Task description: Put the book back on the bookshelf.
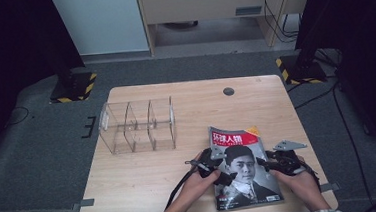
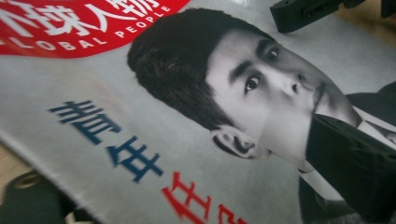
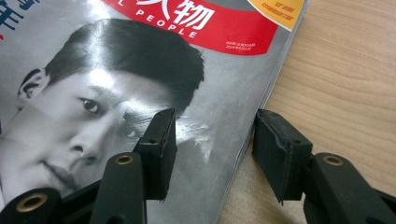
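Magazine (image 1: 243, 170) lies flat at the worktop's (image 1: 146, 179) five o'clock corner. My right tongs (image 3: 210, 154) gape, straddling its three o'clock edge without pinching. Left tongs (image 1: 220, 173) sit at its nine o'clock edge; grip unreadable.

Right gripper (image 3: 212, 154) had its two black jaws straddling the magazine's (image 3: 116, 70) edge, one pad sitting over the glossy cover, the other over the wooden table (image 3: 345, 70) just beside it. Gap between them was wide, not pinching anything. The cover's red title banner (image 3: 196, 23) sat farther up the magazine from the jaws.
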`<state>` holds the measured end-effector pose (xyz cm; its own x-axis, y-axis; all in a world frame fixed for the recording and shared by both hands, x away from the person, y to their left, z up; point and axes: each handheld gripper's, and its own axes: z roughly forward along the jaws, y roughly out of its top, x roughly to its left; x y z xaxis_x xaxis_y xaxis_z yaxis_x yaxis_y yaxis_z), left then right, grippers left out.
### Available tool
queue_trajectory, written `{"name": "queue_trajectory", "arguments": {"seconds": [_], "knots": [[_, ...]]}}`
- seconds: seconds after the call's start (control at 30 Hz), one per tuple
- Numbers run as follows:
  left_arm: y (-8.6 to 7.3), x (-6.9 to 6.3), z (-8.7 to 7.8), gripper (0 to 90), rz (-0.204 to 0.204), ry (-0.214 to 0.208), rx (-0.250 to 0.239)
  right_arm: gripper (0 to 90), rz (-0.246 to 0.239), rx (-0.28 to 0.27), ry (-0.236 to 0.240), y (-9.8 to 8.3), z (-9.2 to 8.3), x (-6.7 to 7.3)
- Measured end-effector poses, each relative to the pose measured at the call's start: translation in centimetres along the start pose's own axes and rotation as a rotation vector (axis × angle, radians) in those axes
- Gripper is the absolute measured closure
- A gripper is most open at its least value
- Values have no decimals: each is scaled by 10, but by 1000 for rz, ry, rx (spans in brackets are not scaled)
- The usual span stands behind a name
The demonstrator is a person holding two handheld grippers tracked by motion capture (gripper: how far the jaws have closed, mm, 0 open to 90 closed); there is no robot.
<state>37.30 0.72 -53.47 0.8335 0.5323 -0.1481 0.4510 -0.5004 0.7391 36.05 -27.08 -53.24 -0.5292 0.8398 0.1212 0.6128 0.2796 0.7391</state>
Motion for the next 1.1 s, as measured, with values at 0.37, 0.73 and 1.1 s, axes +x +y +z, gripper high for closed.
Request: {"name": "queue_trajectory", "arguments": {"seconds": [0.37, 0.73, 1.1], "knots": [[0, 13, -9, 157, -89, -24, 8, 447, 3, 12, 11, 3, 2, -1], [27, 31, -9, 272, -97, 23, 51, 455, 23, 8, 13, 11, 10, -8], [31, 32, -14, 626, -99, 47, 104, 570, 31, -7, 1, 13, 12, -15]]}}
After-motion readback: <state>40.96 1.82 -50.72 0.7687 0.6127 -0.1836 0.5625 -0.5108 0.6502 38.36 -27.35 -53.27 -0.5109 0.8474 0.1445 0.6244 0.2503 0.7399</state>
